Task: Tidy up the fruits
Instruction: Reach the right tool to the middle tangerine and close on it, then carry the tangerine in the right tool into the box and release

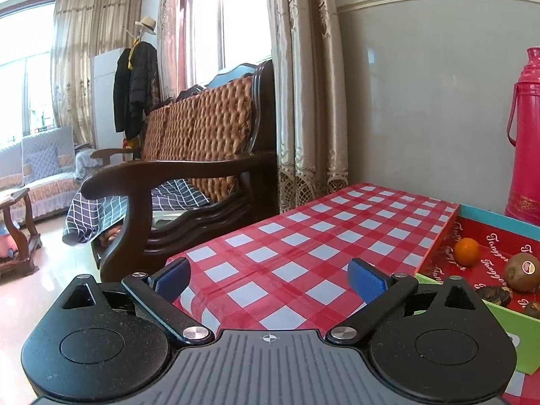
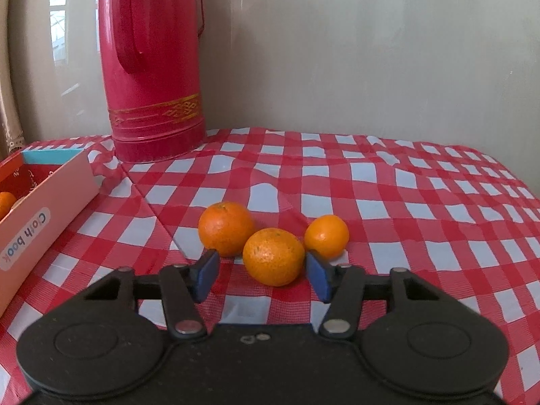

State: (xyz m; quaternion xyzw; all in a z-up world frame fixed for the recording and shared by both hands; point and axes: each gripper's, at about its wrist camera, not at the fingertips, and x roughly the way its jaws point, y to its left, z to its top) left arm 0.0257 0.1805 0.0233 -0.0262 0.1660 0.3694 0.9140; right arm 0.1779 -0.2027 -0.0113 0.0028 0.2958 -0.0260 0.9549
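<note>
Three oranges lie on the checked tablecloth in the right wrist view: a left one (image 2: 225, 228), a middle one (image 2: 273, 256) and a smaller right one (image 2: 326, 236). My right gripper (image 2: 261, 275) is open, its blue pads on either side of the middle orange, the right pad close to it, not closed on it. My left gripper (image 1: 270, 278) is open and empty above the cloth, left of the box (image 1: 438, 249). The box holds an orange (image 1: 466, 251), a kiwi (image 1: 522, 272) and dark fruits (image 1: 493, 295).
A red thermos (image 2: 152, 67) stands at the back by the wall; it also shows in the left wrist view (image 1: 528, 141). The box's side (image 2: 44, 209) reads "Cloth book". A wooden sofa (image 1: 189, 175) stands left of the table edge.
</note>
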